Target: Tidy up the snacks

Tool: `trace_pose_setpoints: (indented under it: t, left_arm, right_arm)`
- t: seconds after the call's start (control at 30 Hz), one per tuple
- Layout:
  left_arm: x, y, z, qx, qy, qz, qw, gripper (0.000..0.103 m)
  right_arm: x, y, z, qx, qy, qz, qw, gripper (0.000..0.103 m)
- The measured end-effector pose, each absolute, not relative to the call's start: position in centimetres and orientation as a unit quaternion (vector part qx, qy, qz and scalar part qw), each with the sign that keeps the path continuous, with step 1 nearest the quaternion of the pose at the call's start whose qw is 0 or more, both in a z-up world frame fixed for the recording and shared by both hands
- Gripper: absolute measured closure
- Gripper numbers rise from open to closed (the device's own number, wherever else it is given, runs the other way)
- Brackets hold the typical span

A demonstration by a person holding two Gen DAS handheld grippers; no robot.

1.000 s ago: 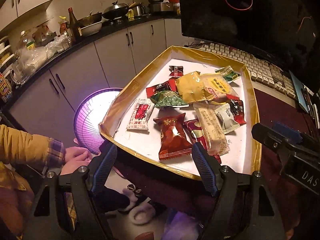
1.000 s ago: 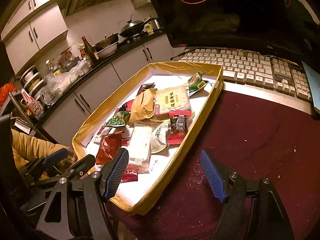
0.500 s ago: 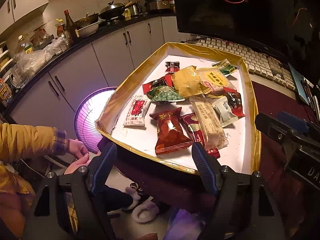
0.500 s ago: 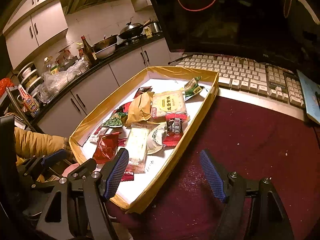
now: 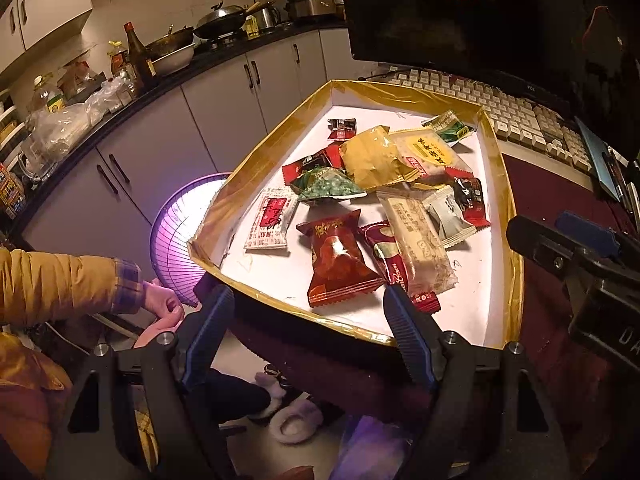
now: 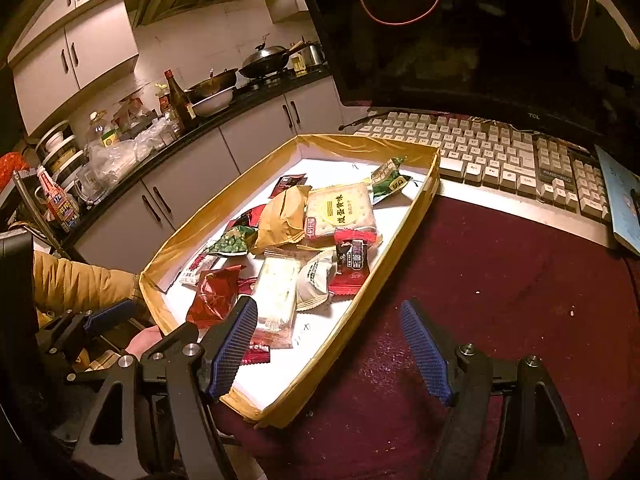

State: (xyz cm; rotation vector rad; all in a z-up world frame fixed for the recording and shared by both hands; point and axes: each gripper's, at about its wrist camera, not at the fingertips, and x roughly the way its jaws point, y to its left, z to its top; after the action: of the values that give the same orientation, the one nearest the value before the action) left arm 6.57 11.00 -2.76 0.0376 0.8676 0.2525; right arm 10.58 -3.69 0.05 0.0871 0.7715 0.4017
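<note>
Left wrist view: snack packets (image 5: 384, 208) lie jumbled, overlapping, inside the gold-rimmed tray (image 5: 498, 168); sorting remains. Left gripper (image 5: 306, 334) and right gripper (image 6: 328, 344) jaws spread, empty.

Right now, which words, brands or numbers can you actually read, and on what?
"TCL": monitor bezel.
"咸蛋黄味": yellow disc on the pale cracker pack.
"DA": cut off, on the right tongs' body.
Keyboard keycaps, the other snack wrappers, and counter bottle labels: too small or blurred to read.
</note>
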Motion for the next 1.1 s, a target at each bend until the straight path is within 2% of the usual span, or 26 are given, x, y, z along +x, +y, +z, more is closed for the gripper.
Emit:
trace_pose_setpoints:
  t: [1.1]
  left_arm:
    - [6.83,11.71,-2.61,0.001,0.422,0.088,0.902,0.026]
  right_arm:
    - [10.76,-3.68,-0.52,0.031,0.385,0.167,0.907,0.027]
